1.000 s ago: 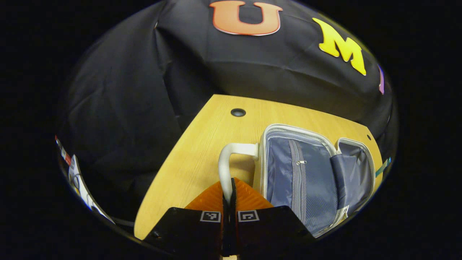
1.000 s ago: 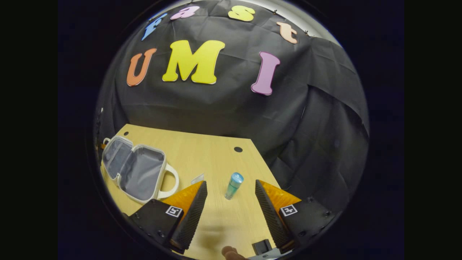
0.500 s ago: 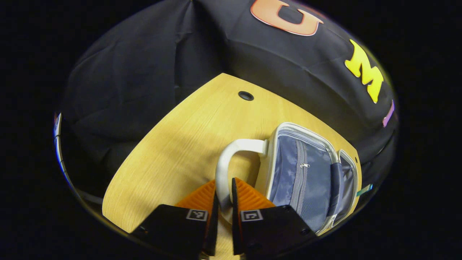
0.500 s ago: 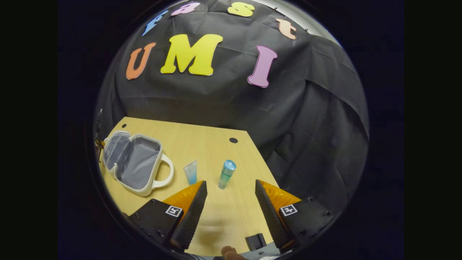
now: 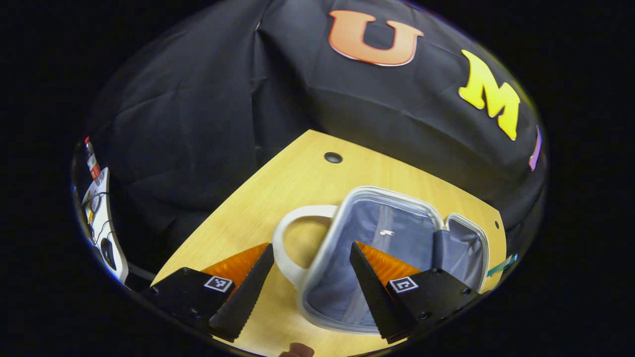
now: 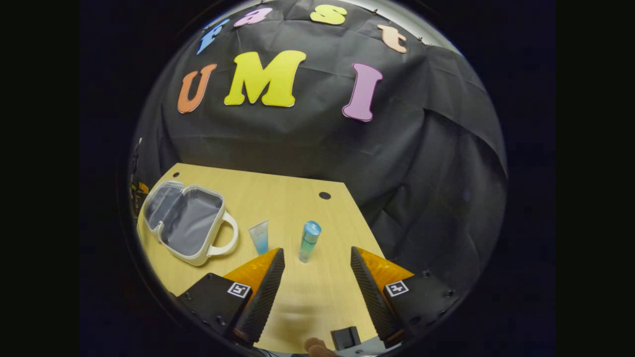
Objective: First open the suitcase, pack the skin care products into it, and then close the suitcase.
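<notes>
Suitcase (image 5: 387, 243) lies open flat on the desk (image 5: 292, 183), grey-blue lining up, white rim and white loop handle (image 5: 285, 243); a zipped inner pocket shows on the near half. No brand or label readable on it. In the right gripper view the suitcase (image 6: 186, 225) sits at the desk's left part, with a small blue tube (image 6: 259, 237) near its handle and a teal capped bottle (image 6: 308, 241) upright beyond that; any print on either too small to read.

Left gripper (image 5: 310, 270): jaws spread wide, over the handle and rim, holding nothing. Right gripper (image 6: 317, 275): jaws wide apart, empty, bottle ahead between them. Square black-and-white marker tags on both grippers' finger bases.
</notes>
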A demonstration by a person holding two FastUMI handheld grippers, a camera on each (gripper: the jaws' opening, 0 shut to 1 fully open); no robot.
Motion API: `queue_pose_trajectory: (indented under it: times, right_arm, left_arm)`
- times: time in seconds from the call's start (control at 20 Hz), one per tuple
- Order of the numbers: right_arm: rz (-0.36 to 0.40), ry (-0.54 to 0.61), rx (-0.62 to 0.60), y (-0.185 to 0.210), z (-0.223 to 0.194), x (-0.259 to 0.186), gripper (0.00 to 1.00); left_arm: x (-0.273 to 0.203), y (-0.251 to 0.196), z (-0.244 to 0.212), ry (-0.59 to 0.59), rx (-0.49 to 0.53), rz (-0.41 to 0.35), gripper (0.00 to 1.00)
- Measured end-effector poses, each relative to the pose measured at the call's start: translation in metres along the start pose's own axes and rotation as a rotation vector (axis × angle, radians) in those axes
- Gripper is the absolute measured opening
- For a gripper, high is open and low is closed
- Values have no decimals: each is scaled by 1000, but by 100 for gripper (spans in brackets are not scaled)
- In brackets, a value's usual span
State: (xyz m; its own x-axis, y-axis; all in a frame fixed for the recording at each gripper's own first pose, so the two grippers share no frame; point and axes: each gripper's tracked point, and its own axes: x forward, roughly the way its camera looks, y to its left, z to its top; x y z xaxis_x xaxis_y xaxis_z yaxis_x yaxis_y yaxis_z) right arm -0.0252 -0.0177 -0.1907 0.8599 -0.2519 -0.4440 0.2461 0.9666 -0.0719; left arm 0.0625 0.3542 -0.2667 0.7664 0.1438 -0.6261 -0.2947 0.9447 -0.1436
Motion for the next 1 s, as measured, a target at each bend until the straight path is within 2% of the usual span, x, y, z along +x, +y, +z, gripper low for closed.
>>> queue_pose_trajectory:
  times: [0.2, 0.6, 0.65, 0.8, 1.0]
  right_arm:
    - [27, 0, 4, -29, -8, 11, 80]
    - [64, 14, 19, -88, -28, 39, 79]
    - [72, 20, 20, -93, -31, 43, 80]
    - [84, 33, 21, -110, -36, 53, 80]
    - [103, 56, 4, -128, -45, 68, 79]
  left_arm:
    - [-32, -87, -24, -18, 27, -58, 99]
    - [-82, -321, -71, -10, 136, -273, 99]
    - [-90, -340, -82, -20, 158, -285, 98]
    - [-105, -412, -118, -12, 237, -383, 98]
    - [-97, -470, -169, 55, 292, -438, 98]
